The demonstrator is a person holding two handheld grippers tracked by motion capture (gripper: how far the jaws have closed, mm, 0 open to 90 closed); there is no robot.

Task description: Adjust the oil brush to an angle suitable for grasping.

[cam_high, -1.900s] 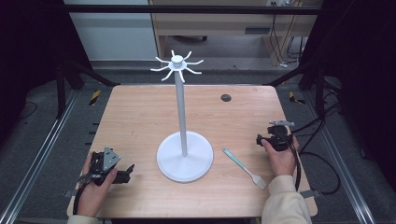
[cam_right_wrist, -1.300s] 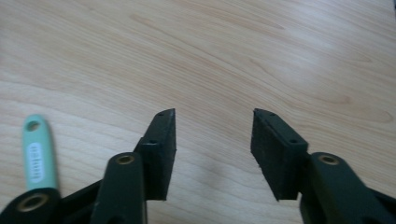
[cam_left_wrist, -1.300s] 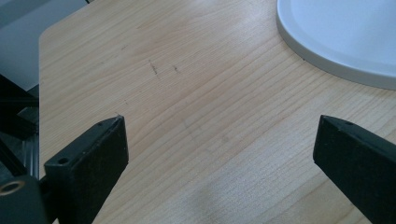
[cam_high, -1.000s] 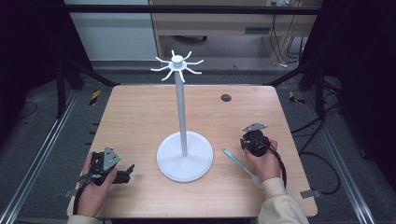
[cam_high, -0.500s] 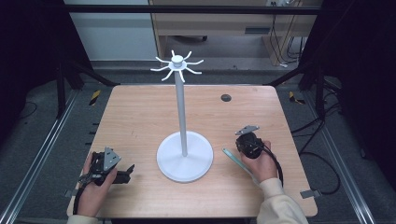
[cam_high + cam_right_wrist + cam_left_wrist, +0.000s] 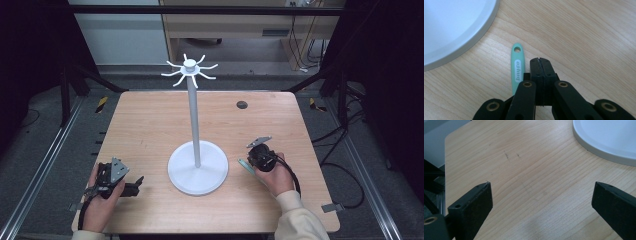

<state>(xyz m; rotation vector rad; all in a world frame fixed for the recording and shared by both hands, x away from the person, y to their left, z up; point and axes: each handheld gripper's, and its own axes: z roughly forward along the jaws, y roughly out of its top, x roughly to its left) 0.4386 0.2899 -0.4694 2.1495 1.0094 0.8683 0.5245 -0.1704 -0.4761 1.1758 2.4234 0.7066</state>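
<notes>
your table (image 6: 150,125) carries the white stand (image 6: 197,172) at its middle. at five o'clock from the stand's base, your right gripper (image 6: 540,61) points down at the wood; its jaws have just been closing and now meet with nothing between them. the green handle (image 6: 517,67) lies flat just beside those jaws, at their nine o'clock, touching neither pad, its holed end toward the stand. at seven o'clock from the stand, your left gripper (image 6: 541,202) rests released, jaws wide over bare wood.
</notes>
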